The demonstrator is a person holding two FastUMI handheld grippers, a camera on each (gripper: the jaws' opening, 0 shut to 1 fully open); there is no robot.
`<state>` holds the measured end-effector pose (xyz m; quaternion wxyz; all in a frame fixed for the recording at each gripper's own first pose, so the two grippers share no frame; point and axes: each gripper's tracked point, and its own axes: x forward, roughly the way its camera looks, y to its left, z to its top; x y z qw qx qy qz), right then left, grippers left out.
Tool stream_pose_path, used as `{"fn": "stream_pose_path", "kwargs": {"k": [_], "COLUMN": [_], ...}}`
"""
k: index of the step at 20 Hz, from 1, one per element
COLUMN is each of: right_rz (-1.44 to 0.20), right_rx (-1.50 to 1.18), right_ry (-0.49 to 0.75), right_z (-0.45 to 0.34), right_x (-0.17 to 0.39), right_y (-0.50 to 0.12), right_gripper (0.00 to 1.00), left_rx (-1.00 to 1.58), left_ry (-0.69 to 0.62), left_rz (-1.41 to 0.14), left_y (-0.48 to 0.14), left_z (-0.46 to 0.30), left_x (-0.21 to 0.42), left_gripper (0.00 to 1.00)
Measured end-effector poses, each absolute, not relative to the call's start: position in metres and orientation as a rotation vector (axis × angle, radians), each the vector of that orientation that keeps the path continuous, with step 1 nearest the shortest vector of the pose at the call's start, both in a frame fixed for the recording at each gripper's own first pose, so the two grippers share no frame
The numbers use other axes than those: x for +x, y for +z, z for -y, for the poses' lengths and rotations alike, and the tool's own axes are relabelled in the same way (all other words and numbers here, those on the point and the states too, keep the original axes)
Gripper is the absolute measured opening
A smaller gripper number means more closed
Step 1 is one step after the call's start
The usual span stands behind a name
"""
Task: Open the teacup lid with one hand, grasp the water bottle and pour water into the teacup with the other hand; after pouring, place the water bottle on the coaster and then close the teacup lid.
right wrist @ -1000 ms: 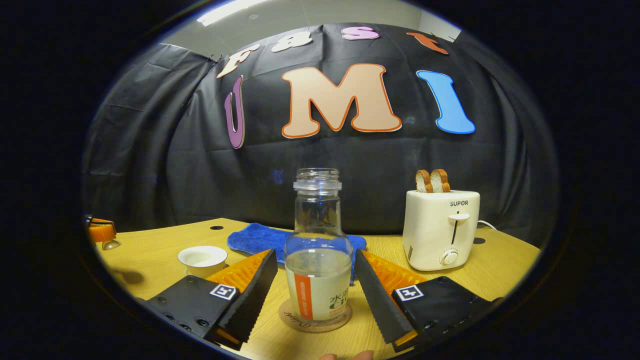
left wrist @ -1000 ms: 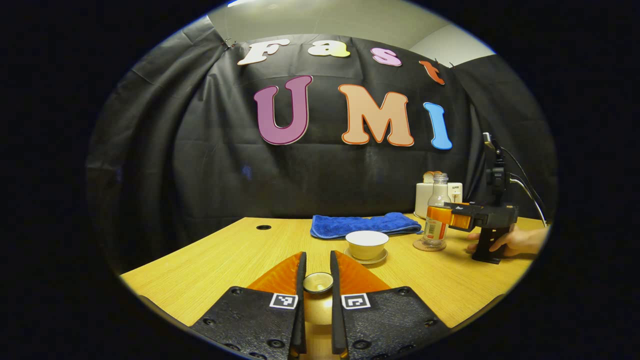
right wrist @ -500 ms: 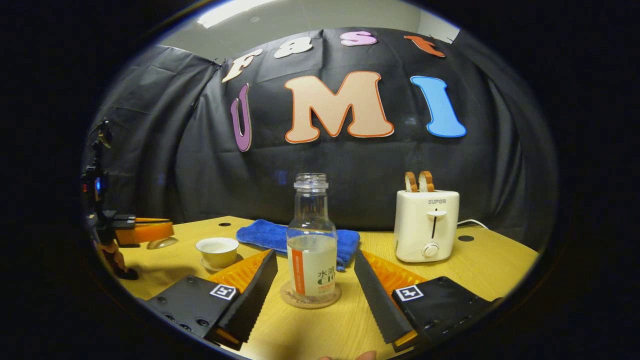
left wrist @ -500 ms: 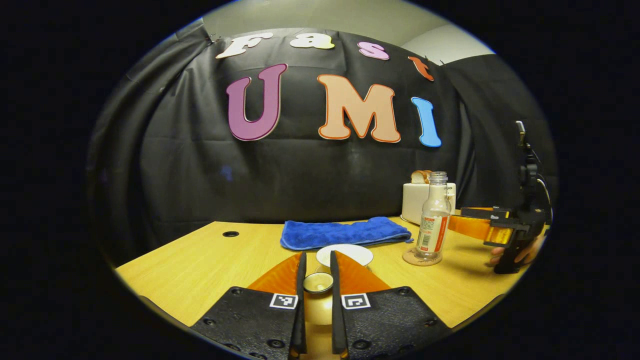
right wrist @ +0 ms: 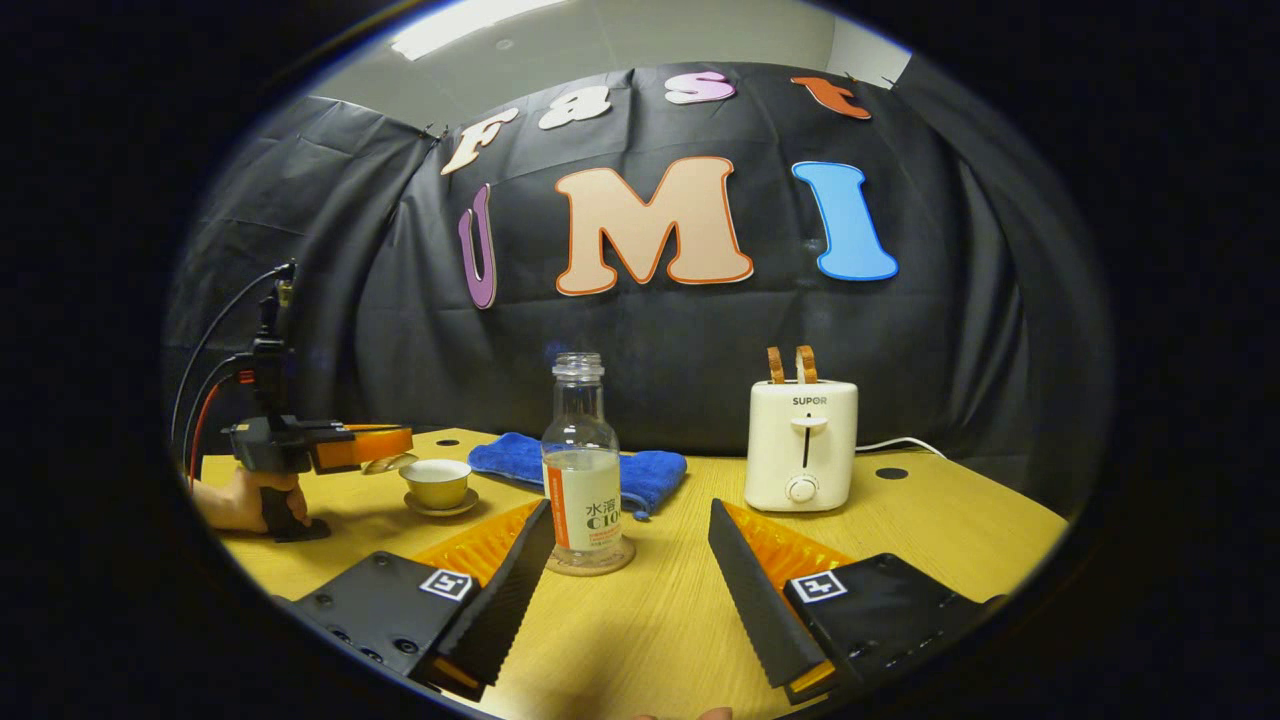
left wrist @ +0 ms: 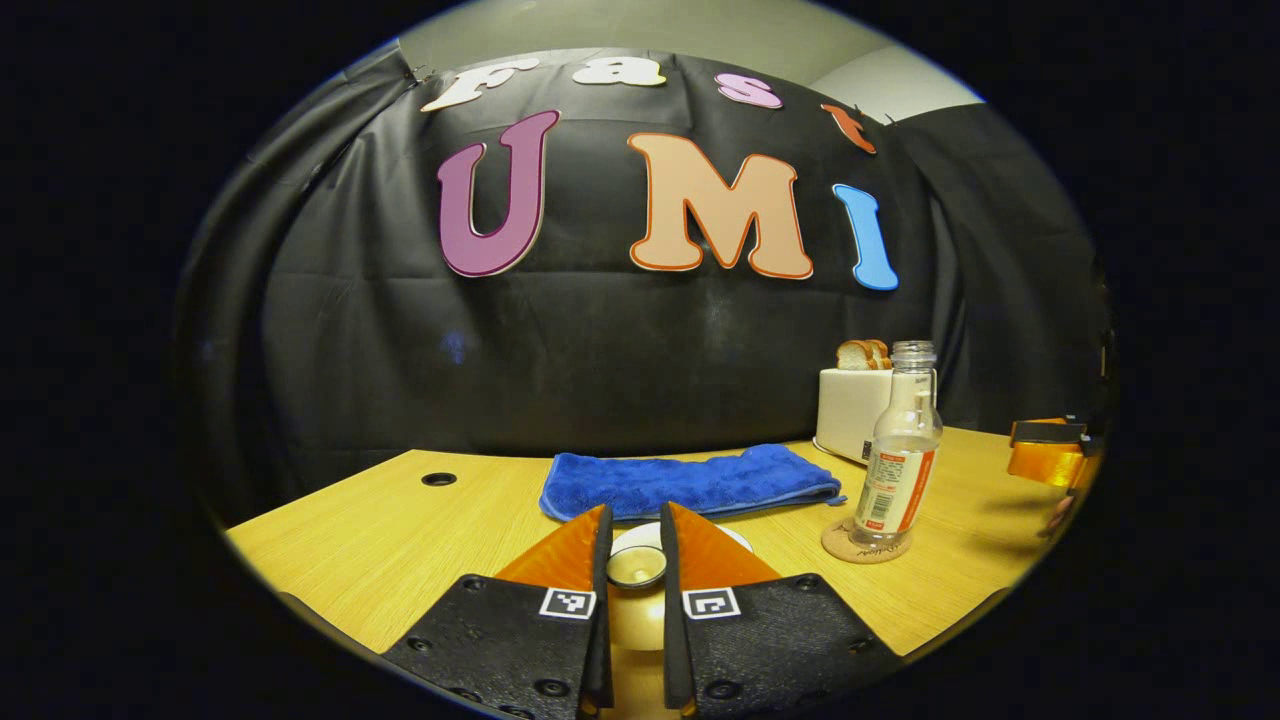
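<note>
You get dim, warm light from a ceiling lamp (right wrist: pixel 480 17) overhead; the tabletop (right wrist: pixel 660 620) glows evenly and carries soft shadows. Your fisheye bends the rim hard. The centre stays sharp, and the edges darken.

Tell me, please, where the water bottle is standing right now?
In the right gripper view the water bottle stands upright on the coaster, just ahead of the open right gripper, with the blue towel behind it.
</note>
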<state>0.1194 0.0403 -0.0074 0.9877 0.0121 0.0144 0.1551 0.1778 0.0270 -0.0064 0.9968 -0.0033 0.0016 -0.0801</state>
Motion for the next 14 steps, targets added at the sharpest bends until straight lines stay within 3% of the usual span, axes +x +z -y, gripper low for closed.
{"fn": "stream_pose_path", "kwargs": {"k": [2, 3, 4, 5, 6, 8, 9, 10, 12, 14], "right_rz": [-0.029, -0.028, -0.029, -0.029, -0.028, -0.029, -0.028, -0.028, -0.028, -0.029], "right_rx": [0.024, 0.025, 0.024, 0.024, 0.025, 0.024, 0.025, 0.025, 0.025, 0.025], "right_ry": [0.307, 0.308, 0.309, 0.310, 0.310, 0.314, 0.315, 0.316, 0.317, 0.318], "right_z": [-0.035, -0.034, -0.035, -0.034, -0.034, -0.035, -0.034, -0.034, -0.034, -0.033], "right_x": [0.116, 0.115, 0.115, 0.115, 0.114, 0.113, 0.113, 0.112, 0.111, 0.110], "right_y": [-0.007, -0.006, -0.007, -0.007, -0.007, -0.007, -0.006, -0.006, -0.006, -0.006], "right_gripper": [0.98, 0.93, 0.98, 0.93, 0.98, 0.98, 0.93, 0.98, 0.93, 0.98], "left_rx": [0.002, 0.011, 0.019, 0.028, 0.035, 0.048, 0.057, 0.069, 0.087, 0.107], "left_ry": [-0.163, -0.165, -0.166, -0.165, -0.159, -0.155, -0.153, -0.151, -0.153, -0.148], "left_rz": [-0.002, -0.002, 0.000, -0.001, -0.001, -0.005, -0.003, -0.006, -0.013, -0.016], "left_y": [-0.006, -0.006, -0.006, -0.007, -0.007, -0.008, -0.007, -0.008, -0.010, -0.010], "left_z": [-0.023, -0.022, -0.021, -0.020, -0.021, -0.019, -0.019, -0.018, -0.015, -0.015], "left_x": [0.184, 0.187, 0.189, 0.193, 0.196, 0.202, 0.204, 0.206, 0.209, 0.212], "left_gripper": [0.17, 0.17, 0.17, 0.17, 0.17, 0.17, 0.17, 0.17, 0.17, 0.17]}}
